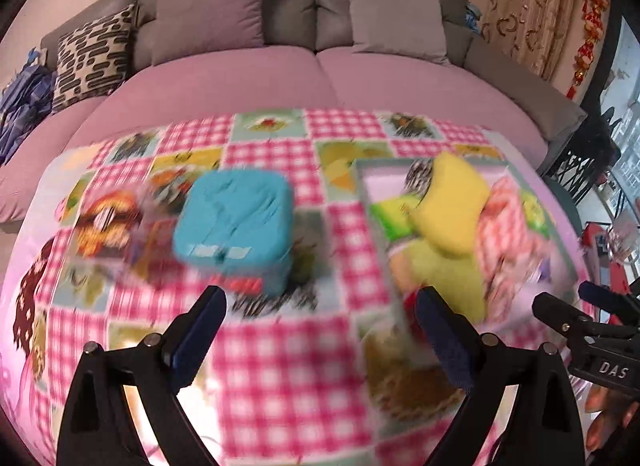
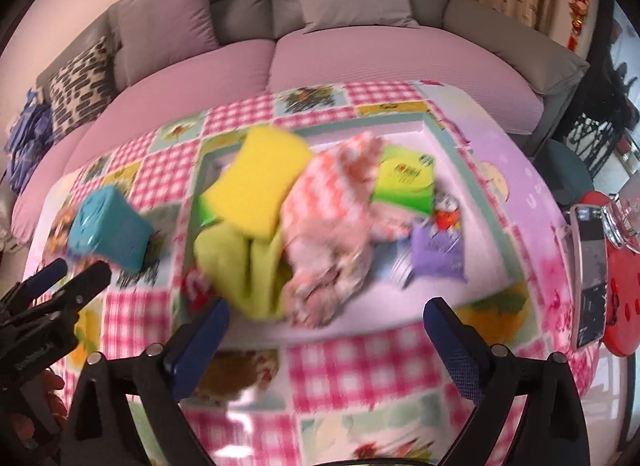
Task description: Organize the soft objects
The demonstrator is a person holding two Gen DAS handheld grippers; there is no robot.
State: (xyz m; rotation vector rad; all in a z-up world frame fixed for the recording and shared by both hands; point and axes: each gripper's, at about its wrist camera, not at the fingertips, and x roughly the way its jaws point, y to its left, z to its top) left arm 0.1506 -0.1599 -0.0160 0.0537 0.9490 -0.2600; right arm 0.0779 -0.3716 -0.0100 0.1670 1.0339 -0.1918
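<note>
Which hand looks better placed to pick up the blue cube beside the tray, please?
Probably left: the blue cube lies just ahead of the open, empty left tongs, while the right tongs face the tray.

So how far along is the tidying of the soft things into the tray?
Done: the yellow sponge, lime green cloth and pink-and-white zigzag cloth lie piled in the shallow white tray. In hand: nothing; the left gripper and right gripper are both open and empty. Left: the turquoise soft cube sits outside on the checked tablecloth.

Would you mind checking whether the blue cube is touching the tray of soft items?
Apart. The right wrist view shows checked tablecloth between the blue cube and the tray's near edge; the left wrist view shows the same gap.
</note>
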